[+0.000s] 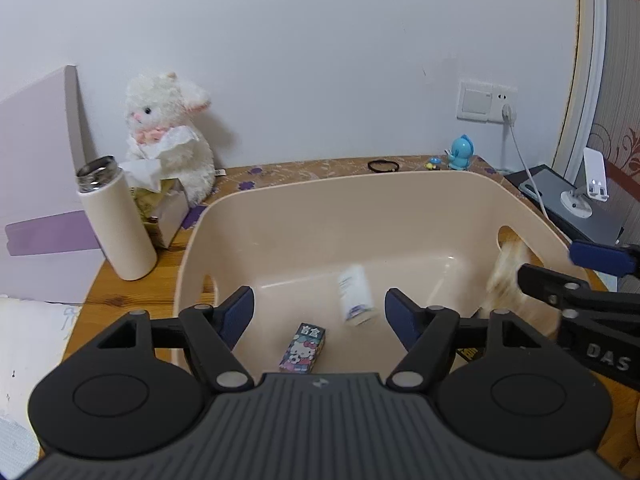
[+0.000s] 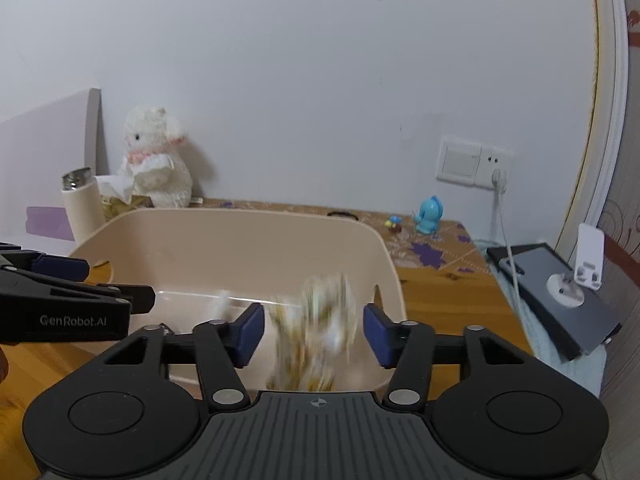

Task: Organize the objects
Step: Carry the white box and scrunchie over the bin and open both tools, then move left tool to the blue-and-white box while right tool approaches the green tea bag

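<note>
- Two grippers are over a beige plastic bin [image 1: 280,220] on a wooden table [image 1: 120,300]; the left gripper [image 1: 319,314] has its jaws wide apart with nothing between them, and the right gripper [image 2: 314,334] likewise has its jaws apart.
- A white bottle [image 1: 355,294] appears inside the bin, long axis running near-to-far, tilted slightly, the blue-printed end towards the camera. It is blurred; whether it rests on the floor cannot be told.
- A small Hello Kitty box [image 1: 303,348] lies flat on the bin floor, long axis near-to-far, just left of and nearer than the bottle. Both sit between the left gripper's fingertips as seen from the left wrist.
- A yellow-and-white patterned packet [image 2: 316,332] is heavily blurred between the right gripper's open fingers, not clamped; its outline and orientation cannot be made out. In the left wrist view it shows at the bin's right wall, beside the handle cut-out.
- Behind the bin: a cream flask [image 1: 116,224], a tissue box [image 1: 160,212], a white plush rabbit [image 1: 172,132], a blue figurine [image 1: 462,152], and a black ring [image 1: 383,166].
- The bin's near rim is hidden by the gripper bodies.
</note>
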`<state>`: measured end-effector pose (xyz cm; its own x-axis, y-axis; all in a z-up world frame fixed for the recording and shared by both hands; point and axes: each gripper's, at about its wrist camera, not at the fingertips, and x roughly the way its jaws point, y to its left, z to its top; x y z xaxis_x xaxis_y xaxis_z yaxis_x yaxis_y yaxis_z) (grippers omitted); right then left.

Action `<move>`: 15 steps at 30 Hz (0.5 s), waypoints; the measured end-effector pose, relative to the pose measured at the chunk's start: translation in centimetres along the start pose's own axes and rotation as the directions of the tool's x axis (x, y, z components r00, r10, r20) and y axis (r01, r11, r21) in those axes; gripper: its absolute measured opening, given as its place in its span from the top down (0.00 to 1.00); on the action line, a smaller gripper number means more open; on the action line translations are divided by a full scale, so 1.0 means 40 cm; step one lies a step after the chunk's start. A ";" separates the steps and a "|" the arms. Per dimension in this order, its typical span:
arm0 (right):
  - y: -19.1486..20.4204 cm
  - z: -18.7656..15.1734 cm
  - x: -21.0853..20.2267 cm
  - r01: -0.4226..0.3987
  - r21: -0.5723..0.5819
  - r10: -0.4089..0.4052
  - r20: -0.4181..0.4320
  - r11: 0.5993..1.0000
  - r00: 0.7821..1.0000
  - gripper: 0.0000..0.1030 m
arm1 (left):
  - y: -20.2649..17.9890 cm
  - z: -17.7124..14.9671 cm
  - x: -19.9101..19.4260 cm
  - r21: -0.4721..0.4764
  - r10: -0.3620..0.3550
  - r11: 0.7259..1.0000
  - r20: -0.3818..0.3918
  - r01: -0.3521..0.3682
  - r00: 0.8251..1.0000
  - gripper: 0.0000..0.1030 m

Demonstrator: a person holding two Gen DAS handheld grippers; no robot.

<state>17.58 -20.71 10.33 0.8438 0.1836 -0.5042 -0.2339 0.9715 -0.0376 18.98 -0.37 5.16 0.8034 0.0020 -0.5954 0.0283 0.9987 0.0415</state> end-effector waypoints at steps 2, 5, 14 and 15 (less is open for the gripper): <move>-0.001 -0.005 -0.034 0.000 -0.011 0.000 0.013 1.000 1.000 0.36 | 0.005 -0.008 -0.025 0.000 0.004 1.000 0.009 -0.004 1.000 0.25; -0.003 -0.019 -0.075 -0.005 -0.025 0.006 0.019 1.000 1.000 0.34 | 0.011 -0.028 -0.061 0.005 0.022 1.000 0.023 -0.022 0.999 0.21; 0.013 -0.105 -0.130 -0.011 -0.104 0.006 -0.048 0.995 0.999 0.29 | 0.021 -0.114 -0.135 -0.007 0.011 1.000 -0.029 -0.011 1.000 0.21; 0.014 -0.116 -0.131 -0.012 -0.111 0.006 -0.060 0.994 0.998 0.29 | 0.019 -0.126 -0.141 -0.007 0.000 1.000 -0.036 -0.001 0.999 0.21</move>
<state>10.79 -21.82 8.95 0.8118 0.1798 -0.5556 -0.2964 0.9466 -0.1268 11.50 0.63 4.51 0.7812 0.0041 -0.6242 0.0238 0.9991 0.0363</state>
